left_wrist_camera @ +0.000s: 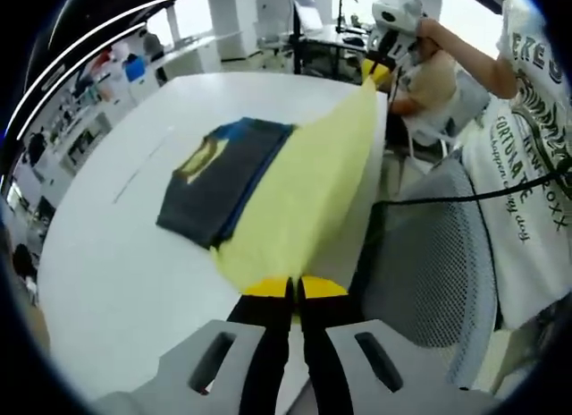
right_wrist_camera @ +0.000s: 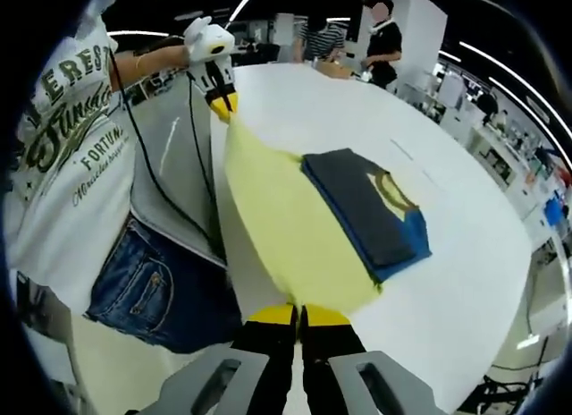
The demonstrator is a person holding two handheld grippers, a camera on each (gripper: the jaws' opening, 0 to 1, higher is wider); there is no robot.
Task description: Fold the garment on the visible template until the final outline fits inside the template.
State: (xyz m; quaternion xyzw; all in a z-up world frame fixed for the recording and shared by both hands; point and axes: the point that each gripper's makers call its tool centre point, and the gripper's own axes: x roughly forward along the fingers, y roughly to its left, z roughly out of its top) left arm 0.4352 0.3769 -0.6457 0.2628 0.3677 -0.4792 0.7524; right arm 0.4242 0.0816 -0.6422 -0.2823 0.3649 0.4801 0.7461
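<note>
1. At bottom centre of the left gripper view, left gripper (left_wrist_camera: 293,290) jaws pinched tight on yellow garment (left_wrist_camera: 304,191) edge.
2. Right gripper (right_wrist_camera: 298,317) likewise clamps the opposite edge, bottom centre of its view.
3. Garment stretched over white table (left_wrist_camera: 116,263), partly covering folded dark blue garment (right_wrist_camera: 366,209).
4. No template visible; folding looks unfinished.

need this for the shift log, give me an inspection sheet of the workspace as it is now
surface: white table, bare around the cloth
job's things: yellow sheet stretched taut between both grippers at the table's edge; folded dark garment with blue trim lies on it; whether it fits the outline cannot be told
clutter: nothing seen on the table
grippers: left gripper shut on a yellow sheet corner; right gripper shut on the opposite corner
cables: black cable trailing along the table edge
surroundings: mesh chair by the table; person in printed white shirt; people standing beyond the table
</note>
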